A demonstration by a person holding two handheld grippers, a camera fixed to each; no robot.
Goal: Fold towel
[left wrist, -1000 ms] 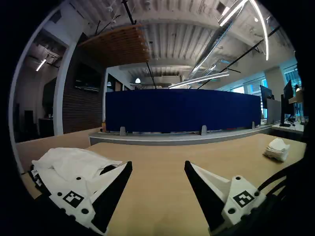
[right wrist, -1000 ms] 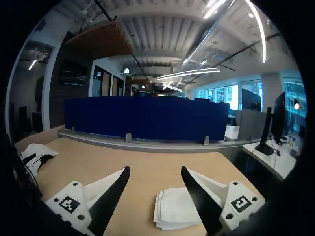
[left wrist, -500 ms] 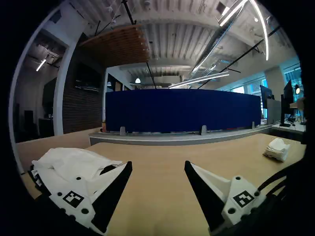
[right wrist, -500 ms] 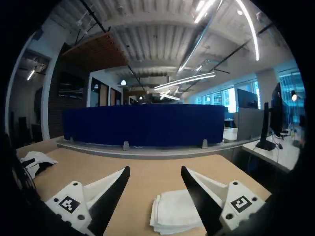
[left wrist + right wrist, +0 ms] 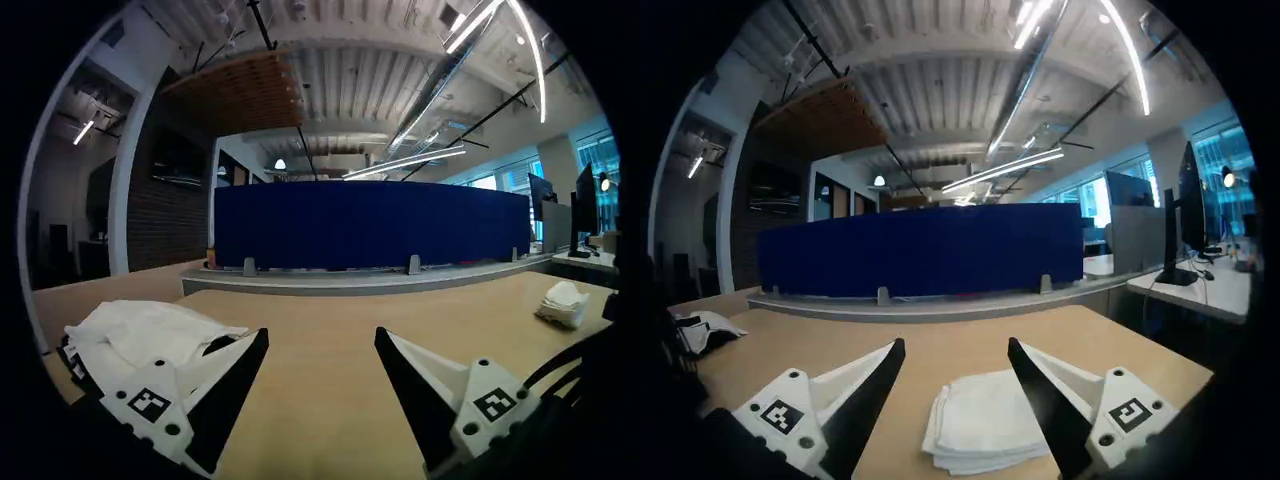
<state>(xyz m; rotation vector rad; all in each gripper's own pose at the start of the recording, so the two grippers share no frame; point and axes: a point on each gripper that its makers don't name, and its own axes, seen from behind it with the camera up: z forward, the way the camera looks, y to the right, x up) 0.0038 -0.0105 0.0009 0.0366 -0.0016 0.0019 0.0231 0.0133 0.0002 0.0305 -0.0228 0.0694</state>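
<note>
Left gripper (image 5: 320, 331) is holding its jaws wide, gripping nothing. Crumpled towel (image 5: 148, 332) is lying on the table (image 5: 448, 308) just left of those jaws, its long axis running across them. Right gripper (image 5: 955, 342), also wide and empty, is facing 1 folded stack (image 5: 988, 416) lying between its fingertips. Left is likely nearer the crumpled towel.

On table (image 5: 960, 344), folded towels (image 5: 980, 416) at right, loose towel (image 5: 152, 330) at left, partition (image 5: 368, 224) behind

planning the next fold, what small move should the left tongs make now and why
Probably swing the left tongs left onto the crumpled towel: they are open and empty over the table, and the folded stack looks finished.
</note>
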